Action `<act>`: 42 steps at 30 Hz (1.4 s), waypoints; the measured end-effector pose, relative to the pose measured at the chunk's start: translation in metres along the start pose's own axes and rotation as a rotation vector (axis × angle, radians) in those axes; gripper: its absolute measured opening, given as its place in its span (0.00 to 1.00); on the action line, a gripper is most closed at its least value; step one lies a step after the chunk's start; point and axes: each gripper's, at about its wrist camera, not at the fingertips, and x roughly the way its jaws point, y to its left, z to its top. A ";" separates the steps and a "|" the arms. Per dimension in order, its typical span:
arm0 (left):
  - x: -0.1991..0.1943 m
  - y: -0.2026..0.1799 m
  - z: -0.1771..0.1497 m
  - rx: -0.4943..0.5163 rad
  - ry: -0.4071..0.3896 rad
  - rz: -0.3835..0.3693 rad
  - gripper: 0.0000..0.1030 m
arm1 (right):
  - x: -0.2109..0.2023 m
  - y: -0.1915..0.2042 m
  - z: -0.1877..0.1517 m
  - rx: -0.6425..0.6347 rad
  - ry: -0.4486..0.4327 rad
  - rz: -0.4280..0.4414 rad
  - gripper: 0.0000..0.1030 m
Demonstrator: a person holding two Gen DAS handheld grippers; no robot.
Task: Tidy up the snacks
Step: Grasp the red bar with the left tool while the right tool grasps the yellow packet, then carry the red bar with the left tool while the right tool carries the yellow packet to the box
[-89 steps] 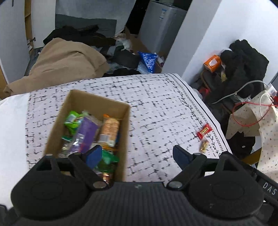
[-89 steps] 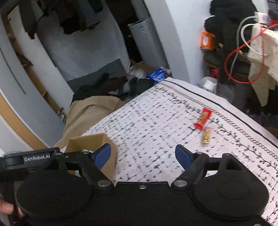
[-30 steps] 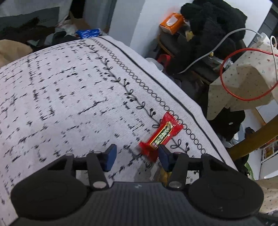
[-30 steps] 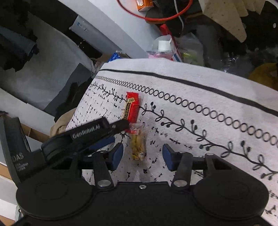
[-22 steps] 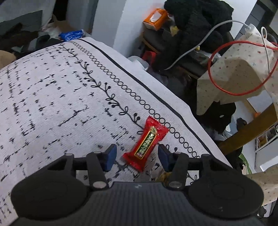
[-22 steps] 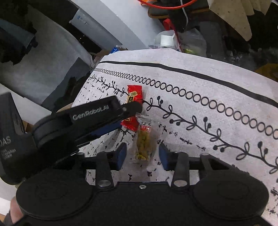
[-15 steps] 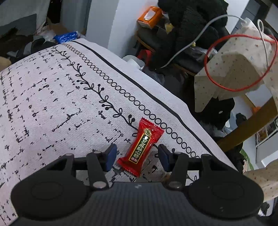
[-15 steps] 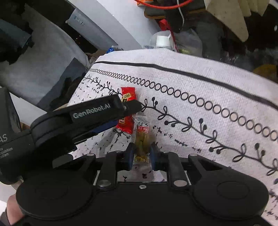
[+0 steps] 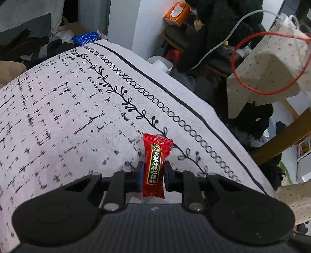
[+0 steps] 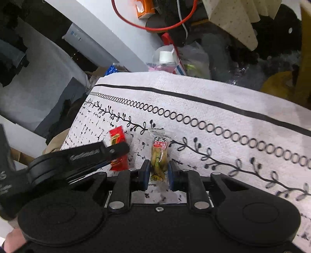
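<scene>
My left gripper (image 9: 153, 175) is shut on a red candy wrapper (image 9: 155, 163) with gold and black print, held lengthwise just above the patterned cloth (image 9: 68, 116). In the right wrist view the same red candy (image 10: 117, 148) shows partly behind the left gripper's black body (image 10: 77, 161). My right gripper (image 10: 157, 174) is shut on a clear packet of yellow-green snack (image 10: 158, 155) with a red label, near the cloth's bordered edge (image 10: 213, 124). The snack box is out of both views.
The cloth's edge drops off close to both grippers. Beyond it lie a red cable loop (image 9: 268, 62), a spotted cloth (image 9: 272, 77), dark clothing (image 9: 223, 29), an orange box (image 9: 176, 13), a capped bottle (image 10: 165, 60) and bags. A thumb (image 10: 13, 241) shows at bottom left.
Both grippers closed: the left one on the red candy, which now points straight ahead, the right one tightened on the yellow-green packet. Both snacks look slightly raised off the cloth.
</scene>
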 end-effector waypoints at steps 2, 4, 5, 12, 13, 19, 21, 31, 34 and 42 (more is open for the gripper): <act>-0.010 0.002 -0.007 -0.002 -0.005 0.004 0.19 | -0.008 0.001 -0.003 -0.005 -0.014 -0.005 0.19; -0.020 0.004 -0.012 -0.021 -0.006 0.005 0.19 | -0.017 0.003 -0.006 -0.010 -0.029 -0.001 0.19; -0.024 0.006 -0.014 -0.030 -0.007 0.006 0.19 | -0.022 0.005 -0.008 -0.018 -0.038 -0.003 0.19; -0.076 0.013 -0.025 -0.048 -0.047 0.009 0.19 | -0.059 0.016 -0.021 -0.053 -0.086 -0.001 0.19; -0.083 0.014 -0.026 -0.053 -0.053 0.007 0.19 | -0.066 0.018 -0.024 -0.059 -0.093 0.000 0.19; -0.126 0.022 -0.039 -0.071 -0.096 -0.007 0.19 | -0.100 0.028 -0.041 -0.070 -0.134 0.005 0.19; -0.138 0.027 -0.046 -0.080 -0.100 -0.011 0.19 | -0.111 0.030 -0.049 -0.064 -0.144 0.011 0.19; -0.197 0.053 -0.074 -0.127 -0.122 -0.014 0.19 | -0.158 0.051 -0.072 -0.074 -0.204 0.036 0.19; -0.213 0.057 -0.080 -0.133 -0.137 -0.023 0.19 | -0.168 0.059 -0.079 -0.081 -0.210 0.044 0.19; -0.253 0.070 -0.093 -0.151 -0.167 -0.034 0.19 | -0.200 0.083 -0.095 -0.124 -0.245 0.065 0.19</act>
